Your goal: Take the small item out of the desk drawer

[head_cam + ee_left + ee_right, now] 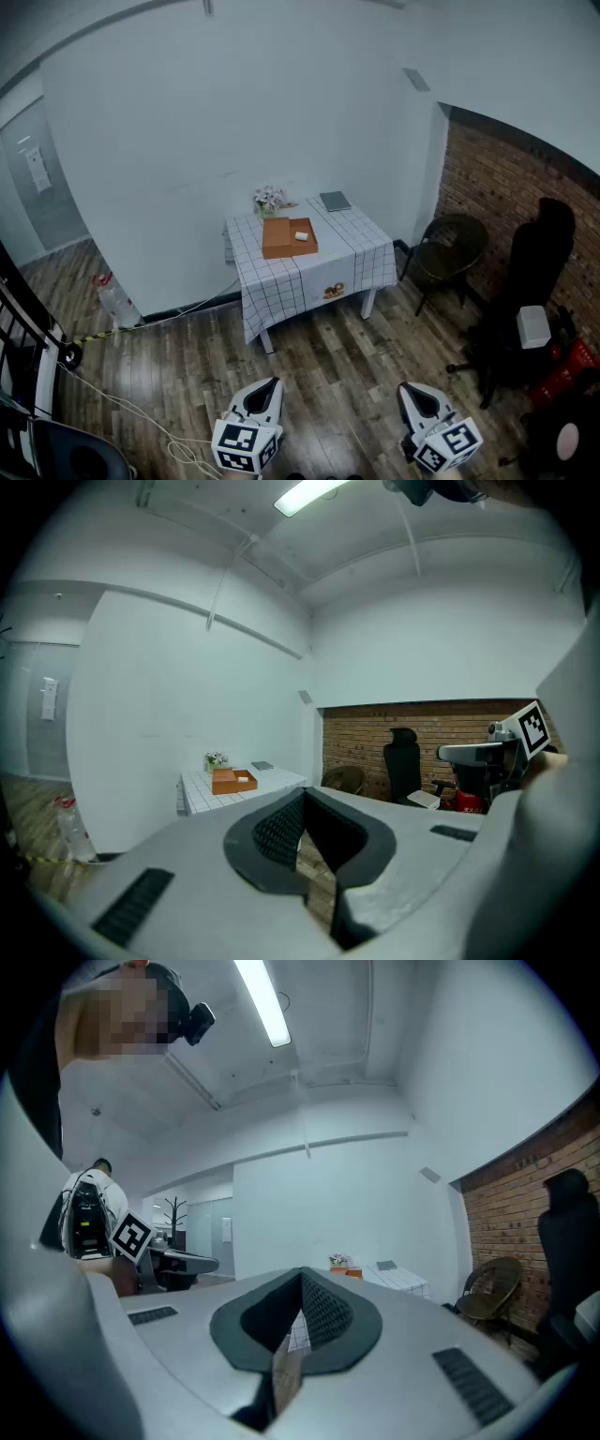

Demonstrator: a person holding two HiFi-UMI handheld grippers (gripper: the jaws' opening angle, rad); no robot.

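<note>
Two grippers are what we hold low over the wood floor (337,361), well apart from the tabletop (361,246). Our left gripper (272,383) has its fingers together with nothing between them. Our right gripper (406,387) is the same, fingers closed and empty. We see the small white item (302,236) lying inside the open orange box (279,240) on the checked tabletop, near the flowers (269,198).

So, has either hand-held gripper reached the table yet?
No, the left hand-held gripper and the right hand-held gripper both hang over the wooden floor, well short of the table.
</note>
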